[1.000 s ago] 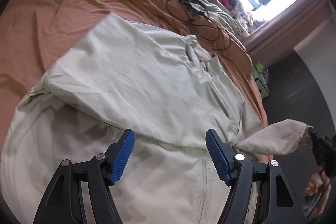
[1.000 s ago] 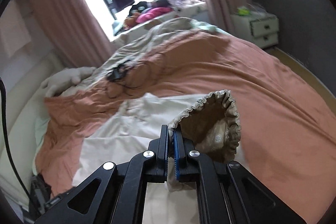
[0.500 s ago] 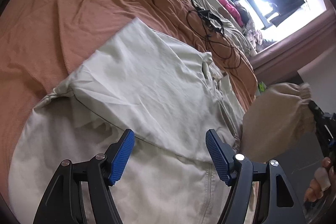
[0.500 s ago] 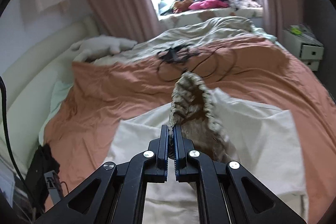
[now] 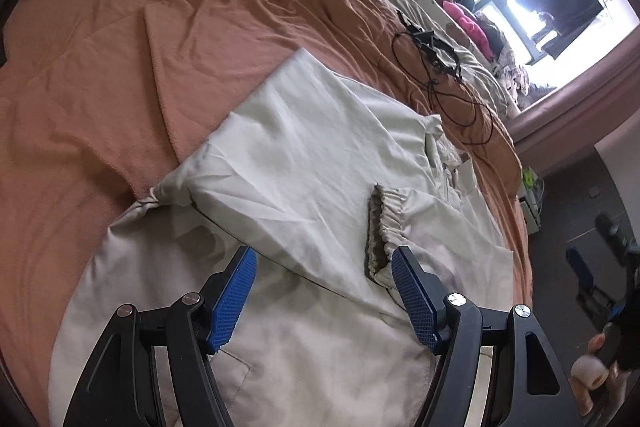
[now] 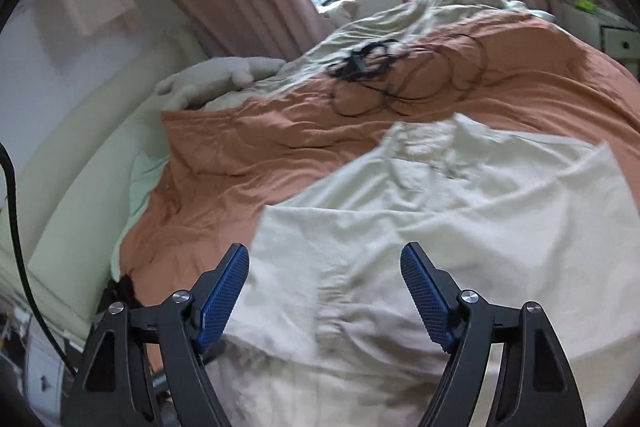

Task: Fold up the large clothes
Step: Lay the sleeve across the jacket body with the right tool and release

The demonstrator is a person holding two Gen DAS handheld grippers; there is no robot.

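Right gripper [image 6: 325,291]: jaws just sprung wide, nothing between the blue pads, hovering over the gathered cuff [image 6: 332,303] now lying flat on the garment. Left gripper [image 5: 324,301]: jaws apart too, empty, poised above the cream jacket [image 5: 312,163] with the elastic cuff just beside the right-hand pad. Sleeve laid inward across the body, so one fold looks done; opposite side seems already tucked under, a crease showing at the near left. Probably still left: folding bottom to top and squaring up. Garment spread on the rust-coloured bedspread [image 5: 120,59], black cables [image 5: 436,67] well apart near the far side. Hard to make out: the jacket's lower hem, cut off below both views; right view blurred; collar area crumpled, details unclear.
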